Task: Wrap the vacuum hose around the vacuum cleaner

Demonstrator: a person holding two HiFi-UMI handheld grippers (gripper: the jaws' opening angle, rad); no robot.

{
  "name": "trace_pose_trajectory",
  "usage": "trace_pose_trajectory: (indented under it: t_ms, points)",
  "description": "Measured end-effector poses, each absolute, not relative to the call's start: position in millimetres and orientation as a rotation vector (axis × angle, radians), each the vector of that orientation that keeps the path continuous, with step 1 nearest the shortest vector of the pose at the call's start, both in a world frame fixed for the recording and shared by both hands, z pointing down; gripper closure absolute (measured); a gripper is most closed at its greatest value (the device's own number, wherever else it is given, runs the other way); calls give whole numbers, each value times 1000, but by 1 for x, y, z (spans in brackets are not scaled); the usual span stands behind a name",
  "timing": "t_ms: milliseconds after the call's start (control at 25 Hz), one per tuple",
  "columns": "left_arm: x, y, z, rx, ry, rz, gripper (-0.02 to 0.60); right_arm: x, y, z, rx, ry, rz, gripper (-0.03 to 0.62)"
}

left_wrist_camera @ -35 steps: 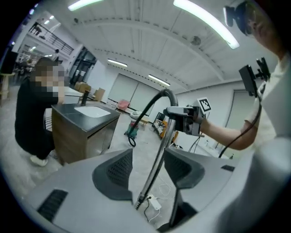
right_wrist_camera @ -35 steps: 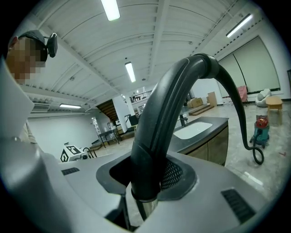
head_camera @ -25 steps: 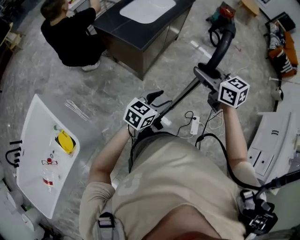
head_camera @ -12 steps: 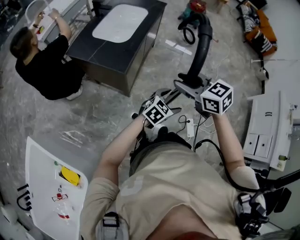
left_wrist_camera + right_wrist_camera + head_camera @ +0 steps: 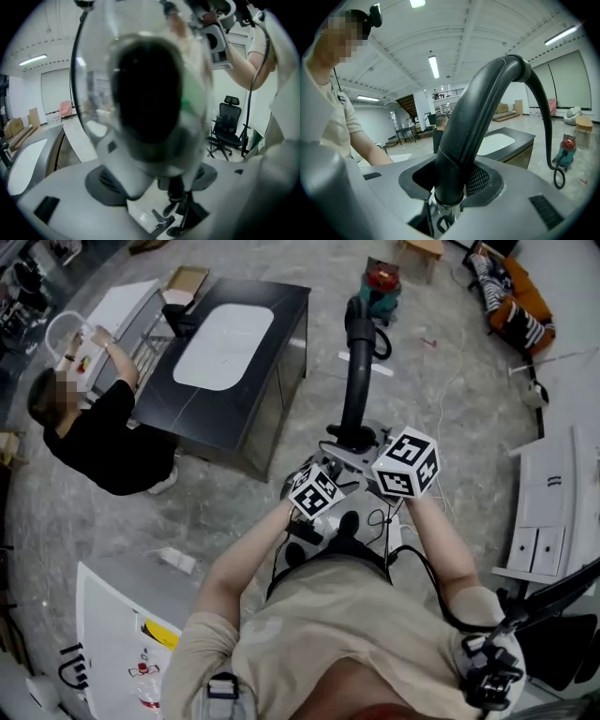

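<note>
Hose (image 5: 478, 122): rigid black elbow, probably light; best held at cuff. Right gripper (image 5: 451, 190) clamps it; left gripper (image 5: 157, 187), jaws just opened wide, straddles blurred part (image 5: 150, 93).

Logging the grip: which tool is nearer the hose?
Right. The right tool is shut on the hose; the left tool, jaws just opened round a blurred dark thing, is beside it, lower left in the head view.
</note>
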State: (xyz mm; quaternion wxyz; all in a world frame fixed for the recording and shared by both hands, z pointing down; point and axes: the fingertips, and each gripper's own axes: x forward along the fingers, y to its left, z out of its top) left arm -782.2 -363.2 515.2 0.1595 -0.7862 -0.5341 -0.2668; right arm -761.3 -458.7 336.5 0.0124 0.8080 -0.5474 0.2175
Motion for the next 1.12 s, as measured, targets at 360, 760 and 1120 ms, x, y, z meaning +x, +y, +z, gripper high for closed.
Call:
trace_pose_trajectory:
  t_ms: [360, 760, 1120]
  points:
    - [-717, -288, 491, -2228, -1438, -778, 278, -708, -378, 307, 2436, -1847, 479, 462]
    - [-677, -203, 451, -2299, -1637, -773, 275, -675, -316, 298, 2255, -1747, 437, 455]
    - [-625, -132, 452, -2174, -1827, -706, 353, -610, -257, 310, 2262, -1500, 567, 454]
